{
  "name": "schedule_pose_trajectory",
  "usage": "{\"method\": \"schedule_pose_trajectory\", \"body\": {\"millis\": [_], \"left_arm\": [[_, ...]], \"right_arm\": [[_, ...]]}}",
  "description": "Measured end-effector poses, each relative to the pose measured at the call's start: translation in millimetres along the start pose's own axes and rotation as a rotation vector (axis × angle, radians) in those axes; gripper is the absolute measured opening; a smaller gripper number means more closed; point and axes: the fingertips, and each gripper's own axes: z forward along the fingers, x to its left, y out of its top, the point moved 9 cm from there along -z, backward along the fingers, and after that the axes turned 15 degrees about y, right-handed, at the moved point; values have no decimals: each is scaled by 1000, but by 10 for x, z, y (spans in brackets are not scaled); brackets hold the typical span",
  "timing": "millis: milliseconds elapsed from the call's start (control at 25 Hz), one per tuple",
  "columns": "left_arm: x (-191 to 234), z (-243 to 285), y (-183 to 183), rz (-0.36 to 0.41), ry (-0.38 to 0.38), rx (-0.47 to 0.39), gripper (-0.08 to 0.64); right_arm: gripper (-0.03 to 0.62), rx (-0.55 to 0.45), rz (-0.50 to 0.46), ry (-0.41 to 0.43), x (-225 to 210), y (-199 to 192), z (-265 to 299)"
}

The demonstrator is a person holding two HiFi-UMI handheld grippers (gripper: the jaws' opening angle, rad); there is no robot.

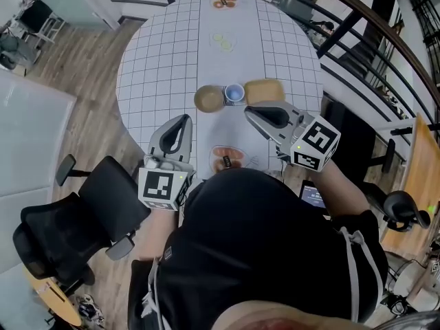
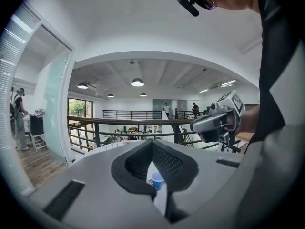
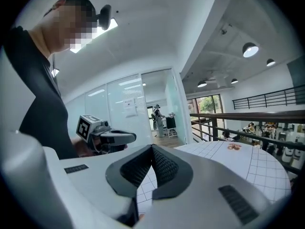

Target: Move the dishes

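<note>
Jaws pressed together on nothing, the right gripper (image 1: 251,112) is hovering just short of the tan dish (image 1: 265,91) on the table (image 1: 158,60), while the left gripper (image 1: 183,120), likewise closed and empty, is pointing toward the bowl (image 1: 208,98).

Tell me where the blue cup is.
Head view: the blue cup stands on the table, between the brown bowl on its left and the tan dish on its right.

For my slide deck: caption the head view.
Left gripper and right gripper, both shut, hover above a gridded table bearing a brown bowl, blue cup and tan dish.
</note>
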Motion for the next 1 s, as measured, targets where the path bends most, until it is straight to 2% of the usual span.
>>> {"method": "schedule_pose_trajectory", "body": {"millis": [160, 1000], "left_arm": [[-3, -17, -36, -2, 2, 4, 4], [-80, -49, -64, -17, -1, 16, 3]], "right_arm": [[18, 31, -23, -26, 7, -52, -19], [18, 7, -26, -26, 76, -35, -104]]}}
